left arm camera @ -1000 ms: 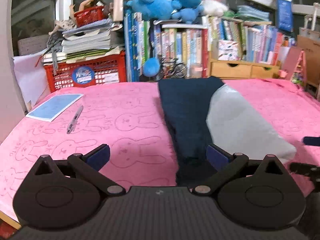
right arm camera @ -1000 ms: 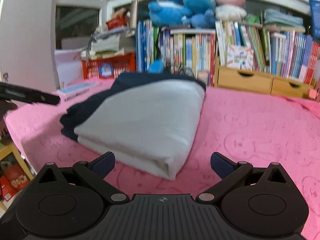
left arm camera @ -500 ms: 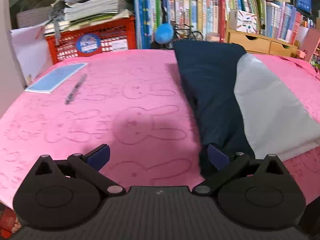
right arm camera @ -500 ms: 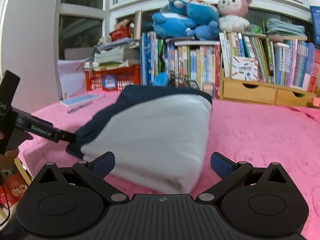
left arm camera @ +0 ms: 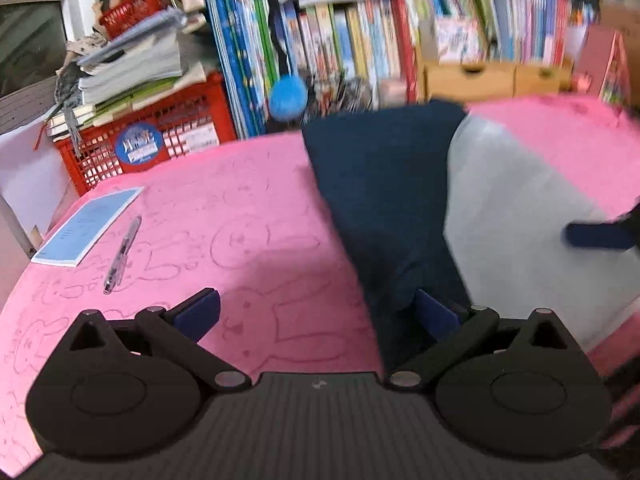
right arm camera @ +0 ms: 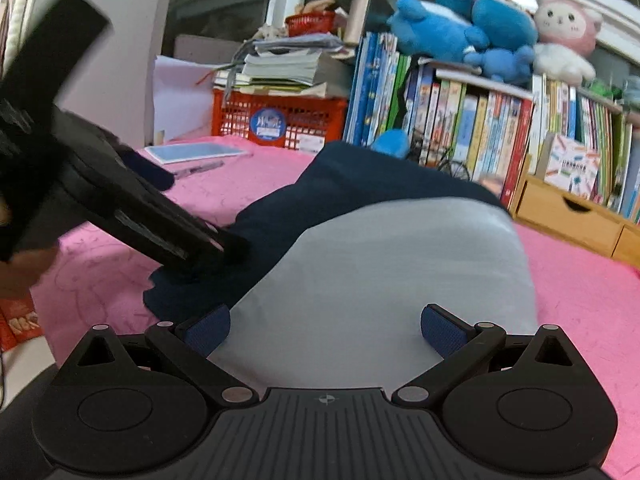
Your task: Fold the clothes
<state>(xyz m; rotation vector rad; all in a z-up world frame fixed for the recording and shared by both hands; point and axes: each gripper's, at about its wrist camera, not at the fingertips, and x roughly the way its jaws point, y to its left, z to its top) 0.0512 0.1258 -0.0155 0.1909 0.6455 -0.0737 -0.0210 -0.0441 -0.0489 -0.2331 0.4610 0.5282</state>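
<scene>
Both grippers have closed in on the folded garment (right arm camera: 384, 280) since a sec ago. Left gripper (left arm camera: 316, 312), jaws apart, straddles its near-left navy edge; right gripper (right arm camera: 326, 330), also apart, at near grey edge. Garment lies mid pink cover (left arm camera: 224, 216). Risk: pinching w/ one layer only, fold slips apart.

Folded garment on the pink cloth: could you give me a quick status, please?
Both hand-held grippers open: left, right. Navy-and-grey garment lies folded, ungripped. Pen, booklet lie apart.

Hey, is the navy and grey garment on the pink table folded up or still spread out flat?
Folded. The garment lies as a compact, thick bundle with a rounded doubled edge, navy layer beside grey, on the pink table.
</scene>
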